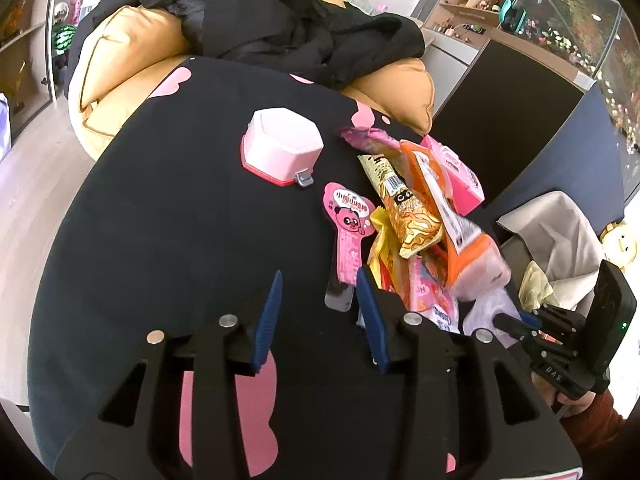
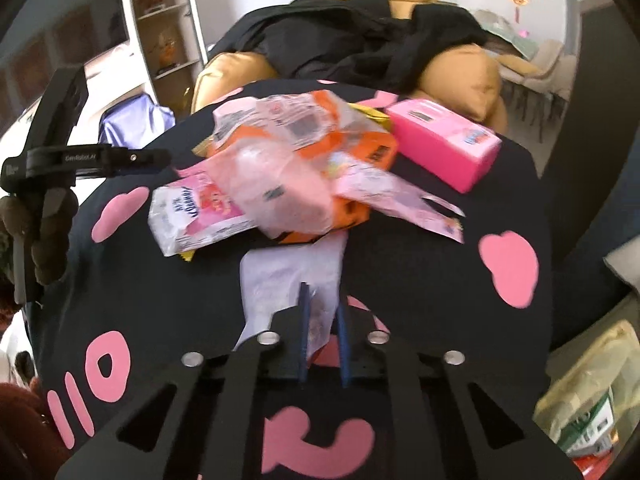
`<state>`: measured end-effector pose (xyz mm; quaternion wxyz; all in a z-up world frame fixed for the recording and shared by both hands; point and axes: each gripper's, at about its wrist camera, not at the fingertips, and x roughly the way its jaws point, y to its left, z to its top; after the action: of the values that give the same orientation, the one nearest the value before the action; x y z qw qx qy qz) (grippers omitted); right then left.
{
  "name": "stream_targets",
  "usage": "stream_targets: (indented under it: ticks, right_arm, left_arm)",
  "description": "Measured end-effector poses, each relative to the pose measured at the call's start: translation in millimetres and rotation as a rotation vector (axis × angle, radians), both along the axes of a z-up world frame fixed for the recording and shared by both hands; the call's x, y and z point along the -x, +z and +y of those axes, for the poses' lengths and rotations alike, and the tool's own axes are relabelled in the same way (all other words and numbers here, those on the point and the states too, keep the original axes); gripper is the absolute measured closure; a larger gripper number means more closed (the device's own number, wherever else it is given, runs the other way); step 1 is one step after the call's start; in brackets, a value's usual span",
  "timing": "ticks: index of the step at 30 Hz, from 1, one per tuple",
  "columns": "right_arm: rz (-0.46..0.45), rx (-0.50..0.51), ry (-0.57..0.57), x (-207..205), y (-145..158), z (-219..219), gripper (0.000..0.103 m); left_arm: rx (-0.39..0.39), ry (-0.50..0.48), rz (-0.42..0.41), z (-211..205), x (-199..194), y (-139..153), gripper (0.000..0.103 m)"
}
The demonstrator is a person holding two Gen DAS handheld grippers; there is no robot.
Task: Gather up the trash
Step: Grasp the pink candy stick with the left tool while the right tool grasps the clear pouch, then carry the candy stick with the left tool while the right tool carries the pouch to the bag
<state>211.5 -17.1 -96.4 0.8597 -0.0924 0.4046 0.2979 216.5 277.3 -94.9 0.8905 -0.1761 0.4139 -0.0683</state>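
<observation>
A heap of snack wrappers (image 1: pixel 424 216) lies on the black cloth with pink shapes (image 1: pixel 160 240). It holds an orange packet (image 2: pixel 352 148), a yellow noodle packet (image 1: pixel 404 208) and pink-white wrappers (image 2: pixel 200 216). A pink spoon-shaped wrapper (image 1: pixel 350 228) lies by my left gripper (image 1: pixel 320 280), which is open and empty just in front of the heap. My right gripper (image 2: pixel 322 312) is shut on a thin white-pink plastic wrapper (image 2: pixel 296 280) at the near edge of the heap. The right gripper also shows in the left wrist view (image 1: pixel 516 326).
A pink-white lidded box (image 1: pixel 282 146) sits on the cloth. A pink carton (image 2: pixel 444 148) lies at the heap's far side. A bin with a pale liner (image 1: pixel 560 248) stands right of the table. Tan cushions with black clothes (image 1: pixel 300 28) lie behind.
</observation>
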Motion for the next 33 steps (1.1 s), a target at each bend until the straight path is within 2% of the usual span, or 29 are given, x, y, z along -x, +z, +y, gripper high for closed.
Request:
stream_targets:
  ticks: [8,15,20,21,22,24,26,33]
  right_arm:
    - [0.005,-0.051,-0.079,9.3,7.3,-35.2,0.096]
    - [0.024,-0.063,-0.096,12.7,3.2,-46.2,0.096]
    - [0.041,-0.066,-0.089,16.8,-4.0,-47.4,0.096]
    - [0.043,-0.064,-0.088,17.7,-5.3,-46.9,0.096]
    - [0.044,-0.062,-0.086,18.9,-6.9,-46.0,0.096]
    - [0.045,-0.061,-0.084,20.8,-7.9,-44.1,0.096]
    - [0.036,-0.059,-0.079,24.3,-5.1,-42.8,0.096]
    - [-0.030,-0.057,-0.073,41.0,15.2,-45.7,0.096]
  left_arm:
    - [-0.033,-0.028,-0.011,-8.7,-32.5,-2.8,0.066]
    - [-0.125,-0.061,0.022,-24.7,-72.9,-14.8,0.063]
    - [-0.118,-0.077,0.041,-34.1,-86.7,-15.9,0.063]
    - [-0.121,-0.081,0.042,-35.5,-86.9,-15.8,0.065]
    - [-0.128,-0.088,0.050,-37.8,-87.1,-16.3,0.075]
    - [-0.134,-0.075,0.042,-38.7,-83.9,-13.3,0.084]
    - [-0.137,-0.073,0.030,-38.9,-77.0,-7.7,0.088]
    - [-0.185,-0.036,-0.053,-34.3,-28.8,25.7,0.088]
